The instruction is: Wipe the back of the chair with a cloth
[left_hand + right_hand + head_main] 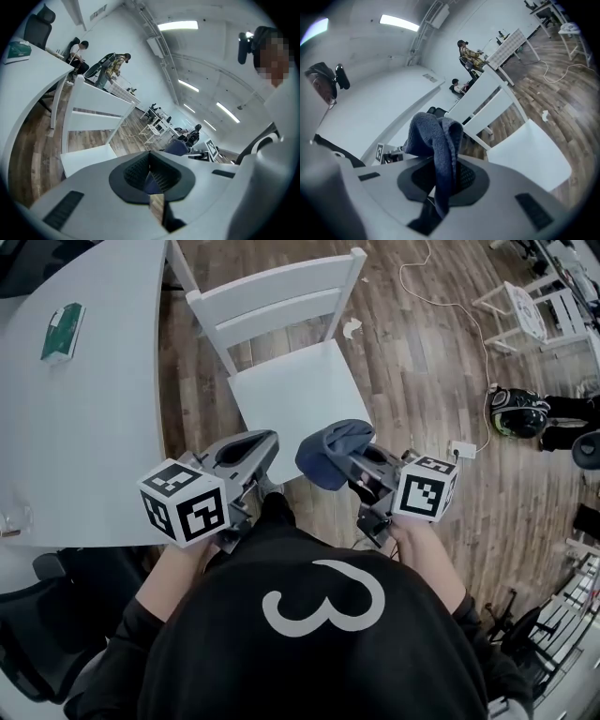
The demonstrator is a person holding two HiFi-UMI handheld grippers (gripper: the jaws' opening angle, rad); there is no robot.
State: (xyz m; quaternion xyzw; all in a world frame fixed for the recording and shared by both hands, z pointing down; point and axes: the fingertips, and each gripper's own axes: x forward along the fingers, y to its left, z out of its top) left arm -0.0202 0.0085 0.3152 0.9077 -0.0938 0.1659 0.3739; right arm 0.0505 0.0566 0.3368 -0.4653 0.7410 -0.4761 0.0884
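A white wooden chair (298, 390) stands in front of me, its slatted back (277, 296) on the far side and its seat towards me. My right gripper (349, 460) is shut on a dark blue cloth (331, 452), held over the seat's near right corner. In the right gripper view the cloth (437, 140) is pinched between the jaws and bunches up above them, with the chair back (487, 101) beyond. My left gripper (251, 448) hangs at the seat's near left corner, jaws shut with nothing in them; the left gripper view shows the chair back (96, 110) ahead.
A grey table (75, 409) runs along the left with a green packet (62, 331) on it. A white cable (450, 310) and charger (462, 449) lie on the wood floor to the right, near a helmet (518, 412) and another white chair (534, 310). People sit at desks far off.
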